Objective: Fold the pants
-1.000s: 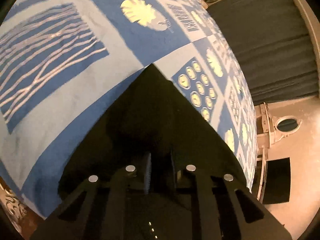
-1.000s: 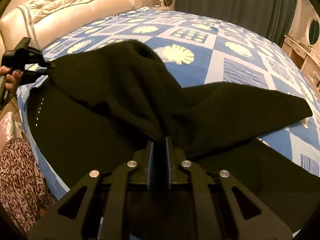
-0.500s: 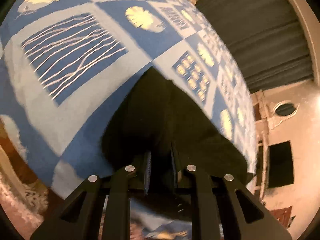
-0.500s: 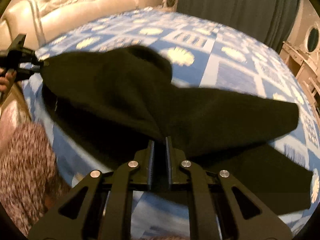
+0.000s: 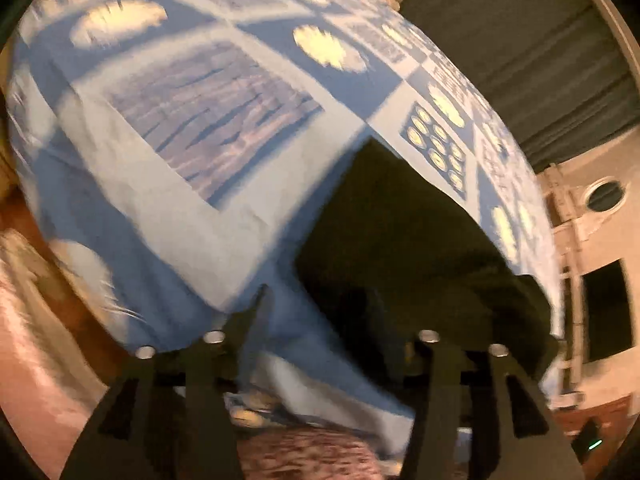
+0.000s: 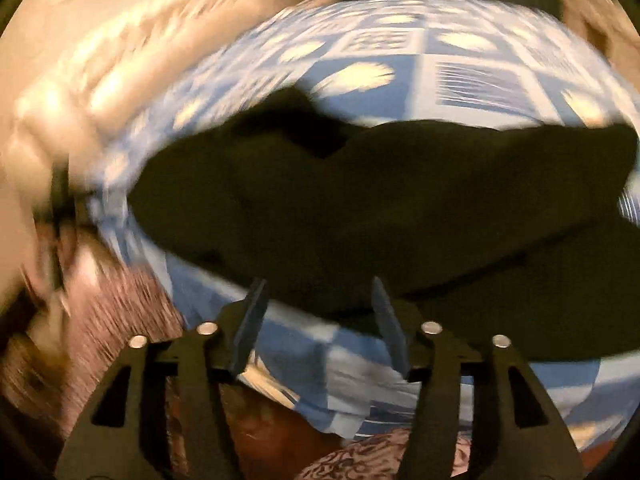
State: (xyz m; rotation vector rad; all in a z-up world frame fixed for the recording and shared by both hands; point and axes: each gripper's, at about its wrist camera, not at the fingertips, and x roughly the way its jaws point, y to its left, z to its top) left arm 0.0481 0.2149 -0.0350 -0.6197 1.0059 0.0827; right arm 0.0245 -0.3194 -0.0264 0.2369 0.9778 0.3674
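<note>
Now both claws stand spread apart with nothing between their fingers. Seen from the right wrist, the right claw (image 6: 318,320) sits at the lower middle of the frame, and the black pants (image 6: 360,208) lie in a folded heap across the centre, on the blue patterned bed (image 6: 460,80). From the left wrist, the left claw (image 5: 332,328) is at bottom centre, the pants (image 5: 408,248) lying right of centre, over the bed's (image 5: 180,200) near edge.
</note>
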